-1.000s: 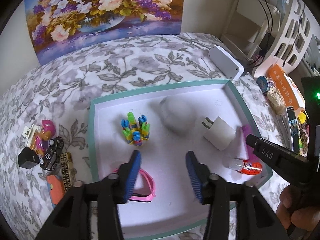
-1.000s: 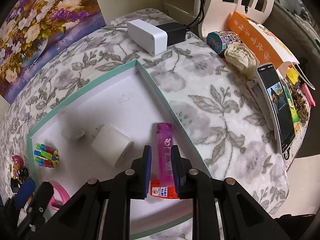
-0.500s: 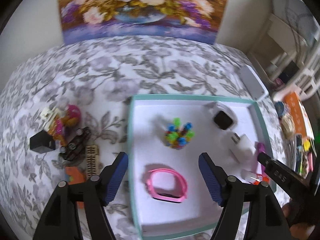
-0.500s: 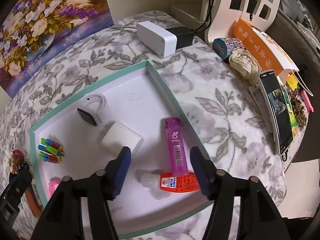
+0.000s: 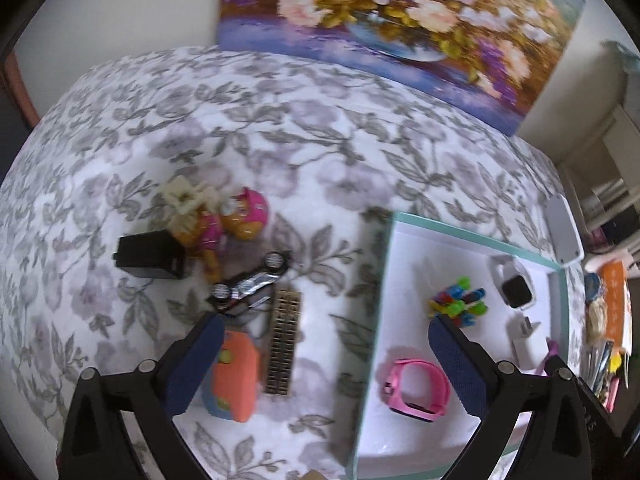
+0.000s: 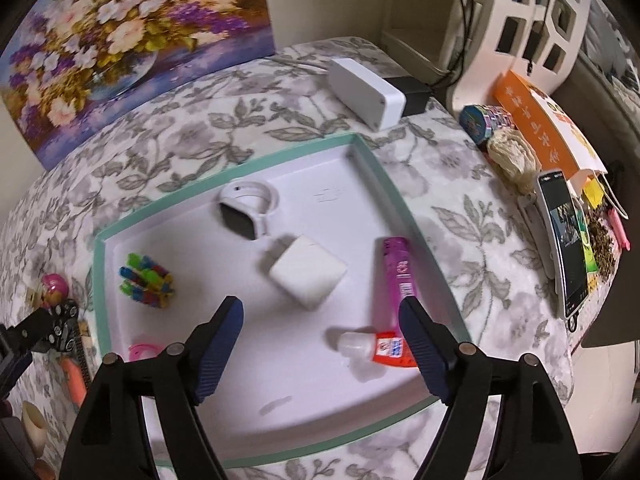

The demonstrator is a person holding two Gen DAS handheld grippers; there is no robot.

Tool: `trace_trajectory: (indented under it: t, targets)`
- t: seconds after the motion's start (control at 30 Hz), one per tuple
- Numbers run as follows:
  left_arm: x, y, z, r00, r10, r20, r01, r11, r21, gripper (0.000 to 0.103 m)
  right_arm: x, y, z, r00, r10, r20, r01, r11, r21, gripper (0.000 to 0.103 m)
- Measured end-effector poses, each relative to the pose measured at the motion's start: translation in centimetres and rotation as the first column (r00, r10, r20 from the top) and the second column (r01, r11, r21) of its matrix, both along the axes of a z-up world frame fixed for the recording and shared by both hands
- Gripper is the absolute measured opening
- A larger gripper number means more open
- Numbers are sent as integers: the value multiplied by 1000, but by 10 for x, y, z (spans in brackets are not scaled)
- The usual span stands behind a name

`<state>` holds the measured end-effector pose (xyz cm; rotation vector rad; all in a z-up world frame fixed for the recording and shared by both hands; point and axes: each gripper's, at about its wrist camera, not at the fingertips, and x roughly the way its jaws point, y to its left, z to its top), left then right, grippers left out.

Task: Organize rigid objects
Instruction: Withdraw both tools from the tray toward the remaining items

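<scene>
A white tray with a teal rim (image 6: 384, 184) (image 5: 390, 272) lies on the floral cloth. In it are a white watch (image 6: 244, 210), a white charger (image 6: 306, 274), a pink lighter (image 6: 396, 276), a small red-labelled bottle (image 6: 380, 348), a colourful block toy (image 6: 148, 280) (image 5: 458, 304) and a pink watch (image 5: 416, 390). My right gripper (image 6: 320, 350) is open above the tray, holding nothing. My left gripper (image 5: 326, 364) is open over the tray's left rim. Left of the tray lie a toy car (image 5: 252, 280), a brown comb-like bar (image 5: 284, 338), an orange block (image 5: 234, 374), a black box (image 5: 150, 254) and a pink figure (image 5: 236, 220).
A flower painting (image 6: 120, 40) leans on the back wall. A white box (image 6: 366, 92), an orange packet (image 6: 540, 120), a phone (image 6: 564, 236) and small clutter crowd the table's right edge. A white shelf unit (image 6: 532, 20) stands behind. Bare cloth lies between the loose toys and the painting.
My right gripper let go of the pink lighter, opened wide and drew back. My left gripper swung left from over the tray towards the loose toys and opened wider.
</scene>
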<state>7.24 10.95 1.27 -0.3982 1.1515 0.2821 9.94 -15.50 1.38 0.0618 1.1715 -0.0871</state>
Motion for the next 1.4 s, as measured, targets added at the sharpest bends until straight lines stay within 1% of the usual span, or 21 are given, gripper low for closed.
trace_trajectory:
  t: [0.1,0.2,0.37,0.47,0.6,0.77,0.83,0.97,1.03,1.13,1.23,1.4]
  targets:
    - [-3,9,3,1000,21,-2,-21,1000,11,103,-4,12,5,1000,28,10,-28,1000,4,81]
    - [-6,16,7,999,32,-1,-32,999,7,103,-8,24,12,998,50,27,-50,999,-5,81]
    - [-12,29,17,999,53,14,-53,999,3,103,-18,47,24,995,92,49,-94,995,39,81]
    - [-17,39,25,997,69,29,-69,997,17,103,-22,61,28,992,114,57,-117,992,52,81]
    - [-24,53,31,995,88,36,-89,995,44,103,-26,80,28,989,138,50,-141,988,63,81]
    - [-35,75,34,991,125,46,-126,992,24,103,-30,104,27,984,173,45,-176,982,71,81]
    - [-40,86,35,988,148,46,-149,989,19,103,-31,117,25,981,192,38,-194,977,90,81]
    - [-52,109,33,980,193,41,-194,981,18,103,-32,141,17,969,247,19,-247,958,146,81]
    - [-57,116,31,976,214,44,-215,977,17,103,-34,154,12,962,273,7,-271,950,157,81]
    - [-61,127,27,974,226,32,-227,974,17,103,-38,172,5,952,306,-3,-301,940,157,81]
    - [-62,133,19,974,225,1,-225,974,24,103,-41,186,-1,945,328,-7,-324,935,145,81]
    - [-62,140,2,971,232,-56,-233,973,3,103,-45,204,-8,932,362,-9,-357,923,143,79]
